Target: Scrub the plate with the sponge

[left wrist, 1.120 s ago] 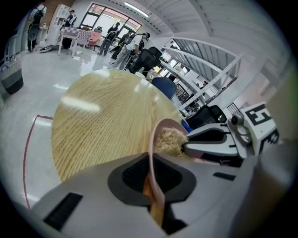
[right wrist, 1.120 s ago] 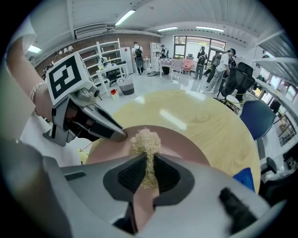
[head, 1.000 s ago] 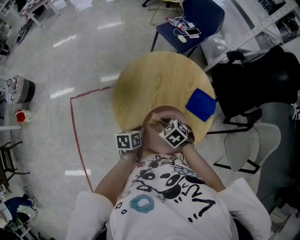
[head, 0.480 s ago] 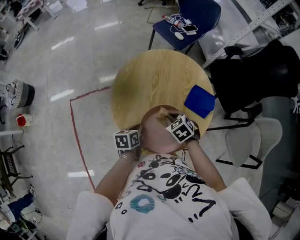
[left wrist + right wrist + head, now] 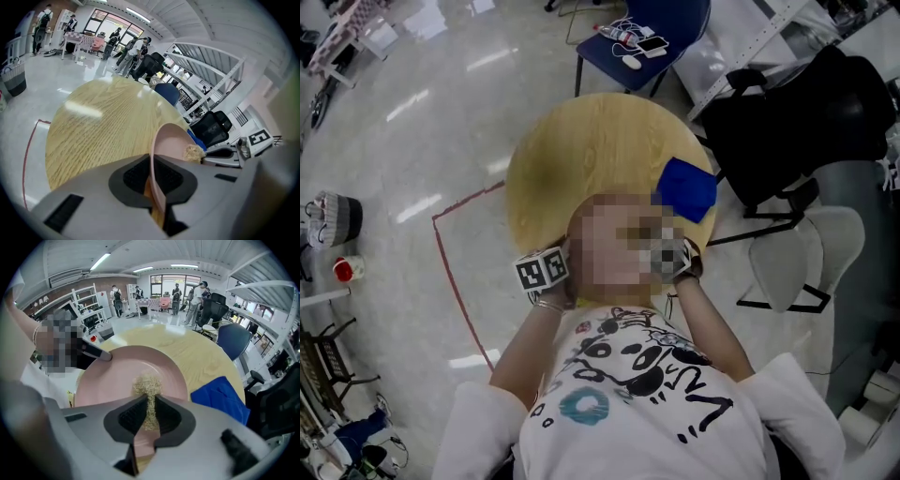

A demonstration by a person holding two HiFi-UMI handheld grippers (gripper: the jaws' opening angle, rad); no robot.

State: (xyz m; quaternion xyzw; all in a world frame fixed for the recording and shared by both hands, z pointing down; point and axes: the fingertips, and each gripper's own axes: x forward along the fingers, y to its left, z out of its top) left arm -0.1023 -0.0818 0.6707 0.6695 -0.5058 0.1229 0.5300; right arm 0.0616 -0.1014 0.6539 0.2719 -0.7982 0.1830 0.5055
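1. Left gripper view: left claw [image 5: 154, 180] clamps the plate [image 5: 171, 140] rim; plate seen edge-on above the counter [image 5: 103, 126].
2. Right gripper view: right claw [image 5: 149, 416] is closed on the sponge [image 5: 147, 385], a tan fibrous pad, tip against the plate's face near centre.
3. Blue cloth [image 5: 220, 397] lies on the counter just beside the plate.
4. Head view: plate at the counter's near edge, under mosaic.

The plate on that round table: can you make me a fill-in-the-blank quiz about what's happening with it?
The left gripper is clamped on the rim of the ___ plate.
The right gripper pinches a tan, fibrous ___.
Beside the plate on the wooden table lies a ___ cloth.
Missing words: pink, sponge, blue.
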